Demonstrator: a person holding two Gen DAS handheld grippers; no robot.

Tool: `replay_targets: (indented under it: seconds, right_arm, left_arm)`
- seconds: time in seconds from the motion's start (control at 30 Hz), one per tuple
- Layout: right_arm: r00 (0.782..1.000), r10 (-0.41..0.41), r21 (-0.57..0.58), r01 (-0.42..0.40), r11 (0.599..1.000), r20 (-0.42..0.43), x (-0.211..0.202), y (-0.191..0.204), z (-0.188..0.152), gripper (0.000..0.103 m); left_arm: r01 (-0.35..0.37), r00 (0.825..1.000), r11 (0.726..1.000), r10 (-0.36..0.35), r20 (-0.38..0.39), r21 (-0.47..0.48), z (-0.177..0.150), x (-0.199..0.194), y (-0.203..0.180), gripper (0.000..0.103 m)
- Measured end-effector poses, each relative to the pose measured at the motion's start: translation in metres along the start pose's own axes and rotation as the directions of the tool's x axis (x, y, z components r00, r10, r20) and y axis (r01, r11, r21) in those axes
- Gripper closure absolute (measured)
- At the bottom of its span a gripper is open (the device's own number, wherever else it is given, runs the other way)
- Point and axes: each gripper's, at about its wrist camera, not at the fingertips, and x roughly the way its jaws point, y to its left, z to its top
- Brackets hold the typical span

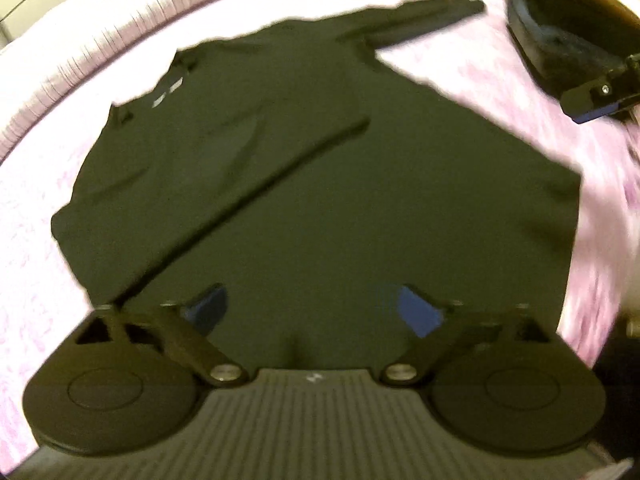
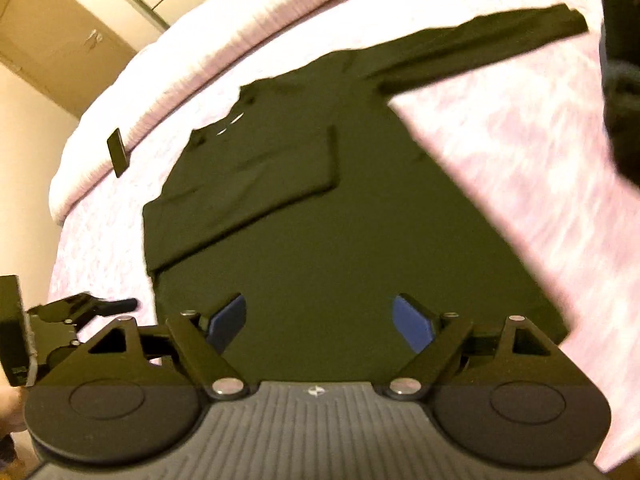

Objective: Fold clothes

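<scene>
The dark shirt [image 1: 320, 184] lies flat on the pink bed [image 1: 500, 92] with one sleeve [image 1: 256, 172] already folded across it, so both the left gripper [image 1: 316, 312] and the right gripper [image 2: 320, 320] hang above its hem with jaws spread, holding nothing, probably free to take the other sleeve [image 2: 480, 44].

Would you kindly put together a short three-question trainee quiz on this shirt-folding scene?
1. True or false: one sleeve of the dark shirt is folded across its body.
2. Which gripper holds cloth: A left gripper, B right gripper, C neither?
3. Fill in: the other sleeve lies stretched out over the ____ bedspread.

Key: 1 true; 2 C, both are open with nothing between the fingers; 3 pink.
</scene>
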Motion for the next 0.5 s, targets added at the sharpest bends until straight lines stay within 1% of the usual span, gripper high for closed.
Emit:
replay_targets:
  seconds: [0.07, 0.13, 0.2, 0.3, 0.37, 0.43, 0.5]
  right_arm:
    - [1.000, -0.010, -0.052, 0.011, 0.999, 0.021, -0.018, -0.035, 0.035, 0.020]
    - [0.999, -0.030, -0.071, 0.033, 0.997, 0.038, -0.033, -0.065, 0.067, 0.020]
    - [0.998, -0.048, -0.073, 0.051, 0.996, 0.044, -0.042, -0.089, 0.098, 0.020]
    - [0.996, -0.056, -0.085, 0.062, 0.994, 0.064, -0.054, -0.107, 0.144, 0.020]
    - [0.995, -0.063, -0.109, 0.072, 0.991, 0.078, -0.064, -0.115, 0.176, 0.020]
    - [0.992, -0.094, -0.171, 0.108, 0.979, 0.086, -0.074, -0.116, 0.209, 0.020]
    - [0.988, -0.131, -0.255, 0.148, 0.956, 0.081, -0.083, -0.114, 0.244, 0.020]
  left_arm:
    - [0.001, 1.000, 1.000, -0.001, 0.018, -0.028, 0.027, 0.004, -0.031, 0.004]
    - [0.022, 0.999, 1.000, -0.022, 0.028, -0.006, 0.059, 0.011, -0.065, 0.001]
    - [0.029, 0.998, 0.999, -0.031, 0.056, 0.035, 0.083, 0.013, -0.090, 0.001]
    - [0.047, 0.994, 0.996, -0.054, 0.096, 0.075, 0.119, 0.021, -0.119, 0.001]
    - [0.031, 0.988, 0.990, -0.050, 0.146, 0.134, 0.139, 0.029, -0.135, 0.001]
    - [0.028, 0.975, 0.983, -0.067, 0.211, 0.183, 0.163, 0.044, -0.152, 0.001]
    - [0.009, 0.968, 0.966, -0.073, 0.239, 0.260, 0.185, 0.063, -0.171, 0.001]
